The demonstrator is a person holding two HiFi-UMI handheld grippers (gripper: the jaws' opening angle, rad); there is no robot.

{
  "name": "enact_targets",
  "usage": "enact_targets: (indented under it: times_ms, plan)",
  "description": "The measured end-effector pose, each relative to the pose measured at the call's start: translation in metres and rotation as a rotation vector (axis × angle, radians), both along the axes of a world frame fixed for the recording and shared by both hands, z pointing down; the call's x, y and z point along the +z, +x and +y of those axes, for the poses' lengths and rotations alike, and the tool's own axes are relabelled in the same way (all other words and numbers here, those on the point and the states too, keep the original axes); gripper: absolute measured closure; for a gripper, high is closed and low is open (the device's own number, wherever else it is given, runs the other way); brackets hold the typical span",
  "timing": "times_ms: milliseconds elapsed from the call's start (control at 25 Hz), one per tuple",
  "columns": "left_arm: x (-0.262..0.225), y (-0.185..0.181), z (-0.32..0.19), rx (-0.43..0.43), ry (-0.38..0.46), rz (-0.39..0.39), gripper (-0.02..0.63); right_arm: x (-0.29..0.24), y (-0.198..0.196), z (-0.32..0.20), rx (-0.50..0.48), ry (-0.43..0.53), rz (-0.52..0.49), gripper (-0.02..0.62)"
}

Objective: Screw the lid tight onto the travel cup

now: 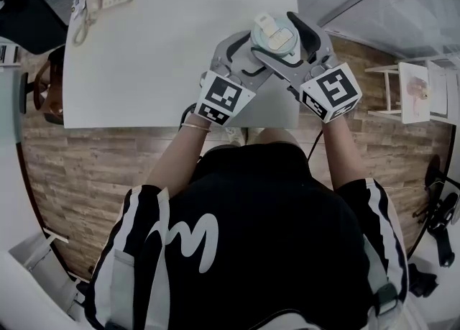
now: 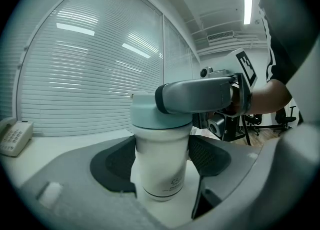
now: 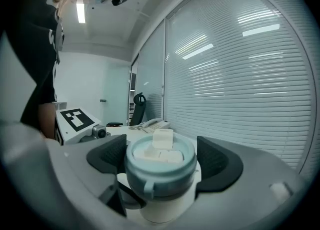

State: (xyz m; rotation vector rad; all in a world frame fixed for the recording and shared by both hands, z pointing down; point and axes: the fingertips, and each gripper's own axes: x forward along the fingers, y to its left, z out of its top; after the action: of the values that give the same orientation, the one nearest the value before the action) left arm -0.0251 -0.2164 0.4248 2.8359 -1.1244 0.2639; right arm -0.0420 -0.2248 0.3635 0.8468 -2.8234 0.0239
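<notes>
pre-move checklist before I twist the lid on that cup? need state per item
1. Left tool grips cup body: ok, closed on both sides.
2. Right tool grips lid: ok, closed on its rim.
3. Cup upright on table: ok.
4. Lid sits level on cup: ok, as the left gripper view shows it.
5. Lid fully tight: cannot tell.
</notes>
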Motion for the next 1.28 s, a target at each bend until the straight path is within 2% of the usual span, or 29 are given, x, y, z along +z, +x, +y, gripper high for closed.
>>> enact_targets:
  times_ms: [200, 480, 640, 720, 840, 960, 1120, 1200, 1280]
  plan:
    - [0.0, 0.0, 0.0, 0.005, 0.001, 0.002, 0.267, 0.001, 0.001, -0.002, 0.064, -0.008, 0.002, 0.158]
    - [0.0, 0.001, 0.001, -0.01, 0.001, -0.006, 0.267, 0.002, 0.006, -0.003, 0.246, -0.015, -0.005, 0.16]
    - [0.0, 0.002, 0.001, -0.032, -0.005, -0.017, 0.265, 0.003, 0.006, -0.001, 0.233, -0.034, -0.011, 0.166]
    - [0.0, 0.003, 0.0, -0.043, -0.007, -0.02, 0.265, 0.003, 0.006, 0.001, 0.168, -0.068, -0.033, 0.165]
    - [-0.001, 0.005, 0.0, -0.048, -0.007, -0.02, 0.265, -0.006, 0.011, 0.006, 0.014, -0.079, -0.078, 0.151]
    - [-0.002, 0.008, 0.001, -0.053, -0.008, -0.025, 0.265, -0.016, 0.016, 0.013, -0.226, -0.05, -0.071, 0.143]
    - [-0.001, 0.007, 0.002, -0.068, -0.009, -0.03, 0.265, -0.017, 0.01, 0.023, -0.59, -0.043, 0.006, 0.133]
    - [-0.001, 0.005, 0.002, -0.08, -0.011, -0.032, 0.265, -0.012, 0.005, 0.022, -0.708, -0.046, 0.046, 0.132]
    - [0.0, 0.005, 0.001, -0.089, -0.014, -0.037, 0.265, -0.008, 0.001, 0.022, -0.797, -0.091, 0.062, 0.132]
